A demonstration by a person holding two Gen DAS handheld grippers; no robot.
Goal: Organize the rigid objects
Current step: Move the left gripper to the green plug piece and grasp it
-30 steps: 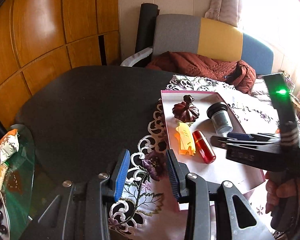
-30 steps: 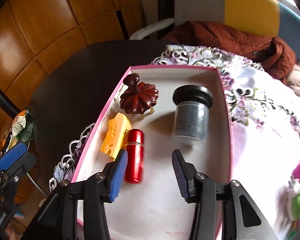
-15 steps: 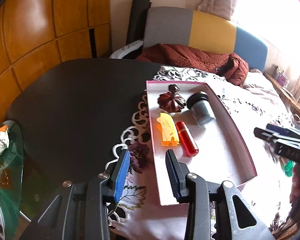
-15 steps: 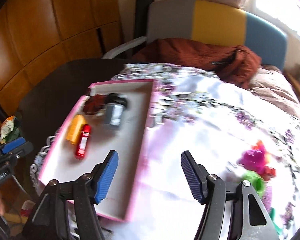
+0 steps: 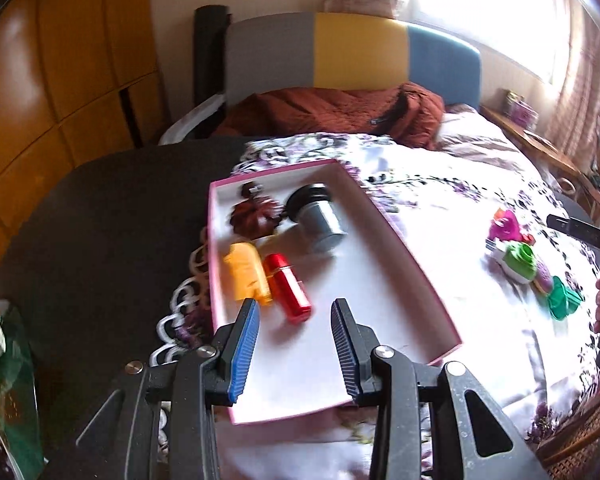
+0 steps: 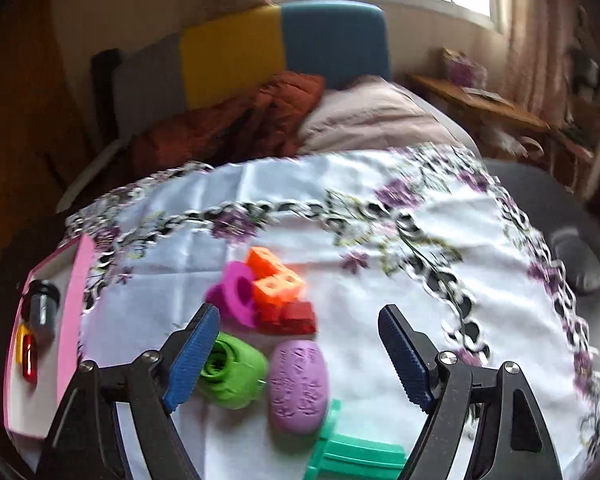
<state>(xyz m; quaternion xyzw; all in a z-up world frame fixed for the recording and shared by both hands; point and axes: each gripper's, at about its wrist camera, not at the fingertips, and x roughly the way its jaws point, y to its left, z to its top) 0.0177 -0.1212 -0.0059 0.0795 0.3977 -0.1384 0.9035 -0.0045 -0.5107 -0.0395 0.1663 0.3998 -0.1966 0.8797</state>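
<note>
Faintly, the purple oval (image 6: 298,386) bears unreadable embossed writing.

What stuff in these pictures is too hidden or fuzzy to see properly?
- Teal piece: right wrist view, bottom edge cuts it off, so its shape is unclear.
- Green toy: right wrist view, the right gripper finger covers its left part.
- Brown pumpkin-shaped object in the pink tray: left wrist view, motion blur hides detail.
- Red block: right wrist view, partly behind the magenta ring and blurred.

Pink tray (image 5: 400,236), purple-flowered tablecloth (image 6: 300,196)
</note>
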